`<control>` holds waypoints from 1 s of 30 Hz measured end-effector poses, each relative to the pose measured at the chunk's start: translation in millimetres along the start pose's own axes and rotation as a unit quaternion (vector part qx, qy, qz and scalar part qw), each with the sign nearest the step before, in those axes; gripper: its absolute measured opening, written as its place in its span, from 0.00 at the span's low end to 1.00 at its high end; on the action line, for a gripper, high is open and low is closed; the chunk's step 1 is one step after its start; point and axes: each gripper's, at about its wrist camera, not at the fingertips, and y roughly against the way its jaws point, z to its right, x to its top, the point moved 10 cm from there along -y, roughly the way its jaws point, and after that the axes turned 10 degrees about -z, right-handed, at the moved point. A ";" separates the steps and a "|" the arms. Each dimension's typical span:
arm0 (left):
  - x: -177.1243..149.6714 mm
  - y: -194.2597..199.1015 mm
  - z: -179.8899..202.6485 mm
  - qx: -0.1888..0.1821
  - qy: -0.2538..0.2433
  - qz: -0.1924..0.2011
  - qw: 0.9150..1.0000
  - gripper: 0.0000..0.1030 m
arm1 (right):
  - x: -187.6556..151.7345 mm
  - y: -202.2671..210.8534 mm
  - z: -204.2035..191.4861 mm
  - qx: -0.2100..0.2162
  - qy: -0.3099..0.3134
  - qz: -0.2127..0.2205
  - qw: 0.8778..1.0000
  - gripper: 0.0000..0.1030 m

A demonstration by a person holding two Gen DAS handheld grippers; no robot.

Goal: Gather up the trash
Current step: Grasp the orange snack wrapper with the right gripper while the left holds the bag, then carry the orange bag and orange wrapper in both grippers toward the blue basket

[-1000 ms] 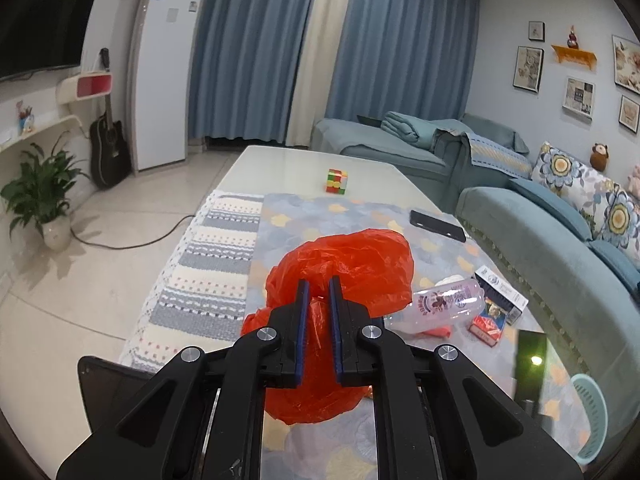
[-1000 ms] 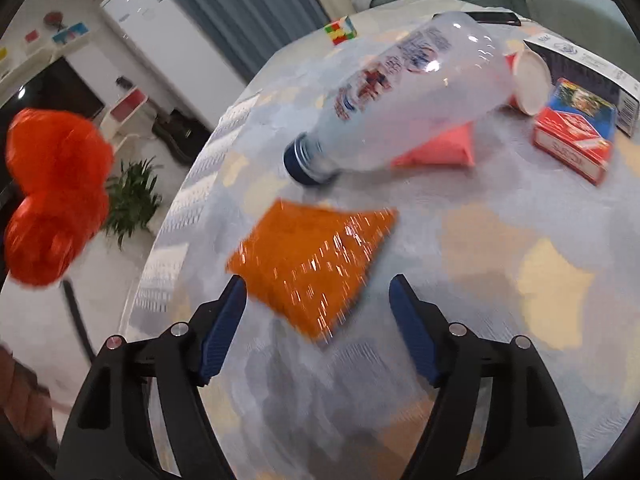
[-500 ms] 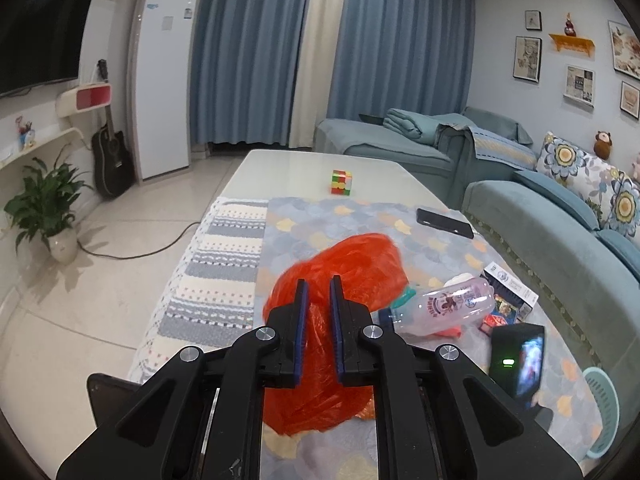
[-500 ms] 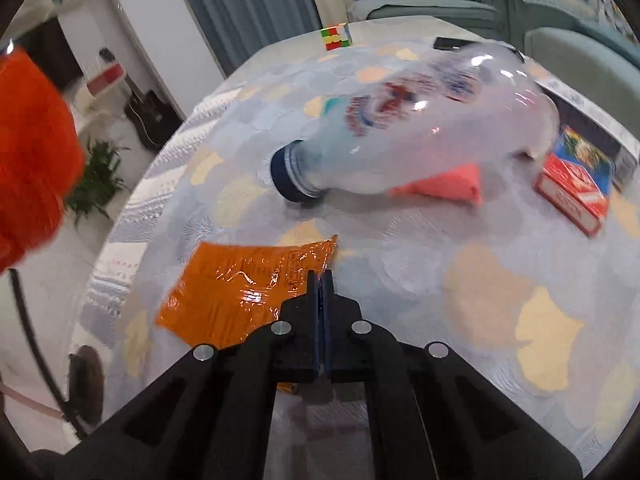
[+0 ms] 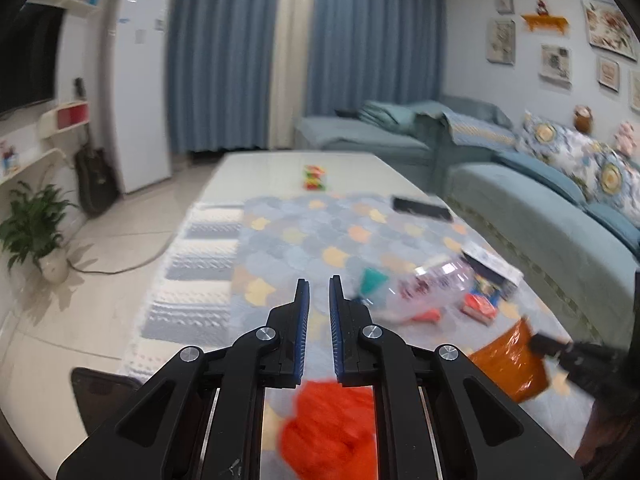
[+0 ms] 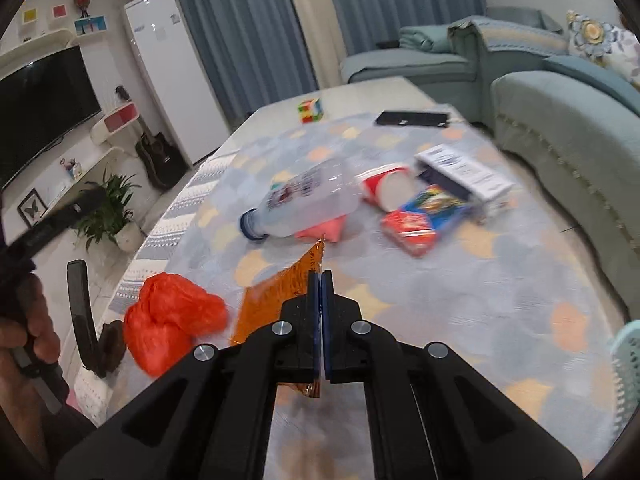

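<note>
My left gripper (image 5: 318,280) is shut, and a crumpled red plastic bag (image 5: 328,424) hangs blurred beneath its fingers; where the film is pinched I cannot make out. In the right wrist view the same bag (image 6: 172,320) hangs over the table's near-left edge. My right gripper (image 6: 321,276) is shut on the edge of an orange foil wrapper (image 6: 276,304), held lifted above the tablecloth. The left wrist view shows that wrapper (image 5: 512,364) at the lower right. A clear plastic bottle (image 6: 304,204), a red paper cup (image 6: 384,188), a red and blue packet (image 6: 420,216) and a white box (image 6: 464,172) lie mid-table.
A puzzle cube (image 6: 311,111) and a black flat device (image 6: 412,119) lie at the far end of the table (image 6: 460,300). A teal sofa (image 6: 560,128) runs along the right. A light blue basket (image 6: 628,364) sits at the right edge, a black chair back (image 6: 80,312) at the left.
My right gripper went from open to shut on the orange wrapper and lifted it off the cloth. The red bag dropped from ahead of the left fingers to below them.
</note>
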 end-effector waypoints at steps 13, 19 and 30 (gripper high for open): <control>-72.3 -54.8 -10.9 0.186 -0.075 -0.113 0.973 0.68 | -29.4 -7.4 59.5 0.029 -0.095 -0.005 0.995 0.00; -109.7 -101.9 -22.7 0.164 -0.049 -0.207 0.963 0.72 | -33.0 -23.1 63.5 0.028 -0.107 -0.019 0.994 0.00; -80.0 -76.8 3.6 0.081 -0.023 -0.135 0.987 0.31 | -48.4 -32.9 98.0 0.008 -0.153 -0.036 0.988 0.11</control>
